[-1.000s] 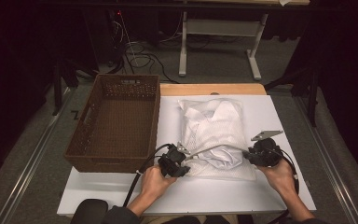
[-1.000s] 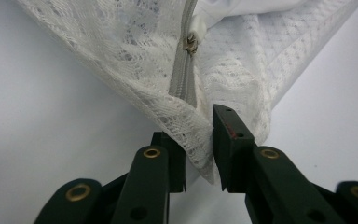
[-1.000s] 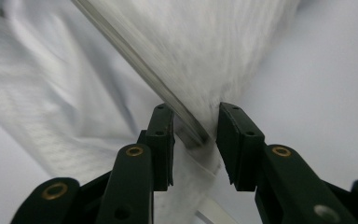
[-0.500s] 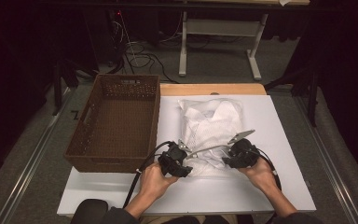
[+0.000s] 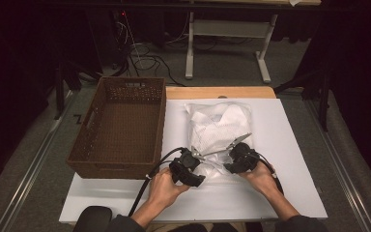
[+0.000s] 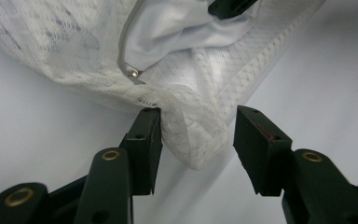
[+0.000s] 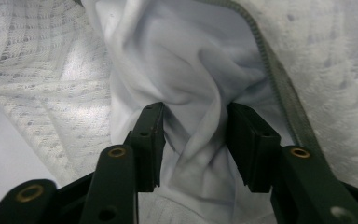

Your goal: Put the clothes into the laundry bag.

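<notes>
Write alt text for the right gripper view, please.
The right gripper has its black jaws astride a bunched fold of smooth white cloth at the open zipper of a white mesh laundry bag. Whether the pads pinch the fold is unclear.

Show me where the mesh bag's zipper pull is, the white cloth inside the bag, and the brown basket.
zipper pull [image 6: 131, 72], left gripper view, on its small metal end.
white cloth [image 7: 186, 70], right gripper view, on its bunched folds.
brown basket [image 5: 121, 166], high view, on its near wall.

White mesh laundry bag [image 5: 220, 128], grey zip [image 7: 279, 79]; plain white cloth [image 7: 186, 88] inside; brown woven basket [image 5: 121, 128]; white board [image 5: 294, 145]; black grippers.
</notes>
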Motion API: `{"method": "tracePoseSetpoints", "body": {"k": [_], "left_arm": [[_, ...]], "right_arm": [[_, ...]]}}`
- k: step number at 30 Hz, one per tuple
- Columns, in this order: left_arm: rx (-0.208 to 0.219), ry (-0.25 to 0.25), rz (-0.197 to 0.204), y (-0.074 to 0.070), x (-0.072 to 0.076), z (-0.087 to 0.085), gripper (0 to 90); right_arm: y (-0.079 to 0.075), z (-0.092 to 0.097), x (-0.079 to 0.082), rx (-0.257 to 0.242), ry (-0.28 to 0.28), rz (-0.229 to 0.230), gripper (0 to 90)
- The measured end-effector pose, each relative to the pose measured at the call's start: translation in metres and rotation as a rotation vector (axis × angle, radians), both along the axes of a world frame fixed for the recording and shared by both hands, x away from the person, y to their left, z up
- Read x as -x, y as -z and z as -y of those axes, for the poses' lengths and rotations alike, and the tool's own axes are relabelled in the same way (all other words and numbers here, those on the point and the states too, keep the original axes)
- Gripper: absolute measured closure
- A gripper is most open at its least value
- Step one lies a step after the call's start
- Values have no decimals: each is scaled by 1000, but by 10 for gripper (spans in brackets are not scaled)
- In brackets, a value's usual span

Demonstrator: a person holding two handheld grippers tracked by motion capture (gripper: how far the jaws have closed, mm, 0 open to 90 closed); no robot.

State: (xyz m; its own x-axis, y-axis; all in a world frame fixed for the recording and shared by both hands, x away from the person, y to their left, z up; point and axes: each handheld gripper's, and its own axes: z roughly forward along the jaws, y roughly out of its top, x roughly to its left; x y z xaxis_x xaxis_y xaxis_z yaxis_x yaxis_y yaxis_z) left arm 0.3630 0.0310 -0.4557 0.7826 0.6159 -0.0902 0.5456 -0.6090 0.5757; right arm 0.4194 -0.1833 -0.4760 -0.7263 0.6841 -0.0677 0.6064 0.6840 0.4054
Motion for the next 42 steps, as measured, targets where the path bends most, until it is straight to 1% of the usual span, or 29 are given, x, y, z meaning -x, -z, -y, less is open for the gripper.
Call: {"method": "tracePoseSetpoints", "body": {"k": [3, 5, 7, 8, 9, 12, 14, 15, 18, 19, 24, 25, 26, 27, 28, 29, 30, 31, 32, 33, 34, 36, 37, 39, 40, 42], "left_arm": [[17, 0, 17, -8, 3, -2, 514], [18, 1, 25, -12, 4, -2, 513], [13, 4, 24, -12, 4, -2, 508], [13, 3, 20, -11, 3, -2, 507], [11, 5, 21, -11, 3, -1, 506], [7, 18, 21, -9, 4, 4, 499], [5, 27, 14, -6, 4, 9, 493], [-2, 35, 11, -3, 3, 12, 492], [-25, 42, -11, 8, -3, 21, 491], [-31, 44, -17, 12, -5, 24, 491], [-69, 45, -23, 27, -19, 36, 504], [-79, 44, -21, 30, -21, 38, 525], [-96, 52, -19, 33, -22, 41, 546], [-102, 57, -13, 34, -22, 42, 585], [-115, 60, 6, 35, -22, 43, 621], [-127, 62, 17, 35, -22, 44, 676], [-128, 66, 20, 35, -22, 44, 703], [-132, 69, 28, 35, -23, 43, 757], [-131, 73, 24, 35, -24, 42, 812], [-124, 71, 19, 35, -25, 41, 841], [-118, 76, 16, 35, -25, 40, 872], [-107, 88, 7, 35, -26, 38, 887], [-104, 92, -2, 34, -26, 37, 889], [-93, 108, -15, 34, -26, 34, 890], [-94, 120, -21, 32, -24, 32, 891], [-93, 132, -26, 31, -21, 31, 891]], "right_arm": [[2, -3, 1, 13, -13, 2, 675], [2, -5, 2, 31, -23, 6, 713], [2, -7, 2, 37, -27, 9, 759], [2, -7, 3, 36, -16, 3, 787], [3, -7, 1, 31, -36, 1, 814], [3, -7, 0, 27, -45, -8, 855], [2, -8, -1, 19, -47, -14, 864], [3, -8, -2, 10, -53, -9, 865], [2, -9, -3, 7, -54, -17, 867], [2, -10, -3, -5, -52, -12, 867], [0, -17, -4, -23, -56, -16, 866], [0, -18, -4, -18, -53, -12, 866], [-1, -19, -4, -25, -54, -7, 866], [-1, -19, -4, -23, -57, -5, 867], [-1, -20, -4, -31, -51, -6, 867], [0, -20, -5, -33, -50, -4, 866], [0, -20, -6, -35, -54, -2, 866], [1, -20, -7, -38, -48, -5, 866], [1, -20, -8, -48, -34, -14, 866], [2, -20, -9, -50, -42, -10, 866], [3, -20, -10, -57, -30, -13, 865], [4, -21, -12, -69, -19, -9, 865], [4, -21, -14, -67, -30, 1, 865], [5, -21, -16, -70, -23, 11, 866], [5, -22, -17, -69, -10, 8, 867], [5, -22, -23, -57, -6, 25, 869]]}}
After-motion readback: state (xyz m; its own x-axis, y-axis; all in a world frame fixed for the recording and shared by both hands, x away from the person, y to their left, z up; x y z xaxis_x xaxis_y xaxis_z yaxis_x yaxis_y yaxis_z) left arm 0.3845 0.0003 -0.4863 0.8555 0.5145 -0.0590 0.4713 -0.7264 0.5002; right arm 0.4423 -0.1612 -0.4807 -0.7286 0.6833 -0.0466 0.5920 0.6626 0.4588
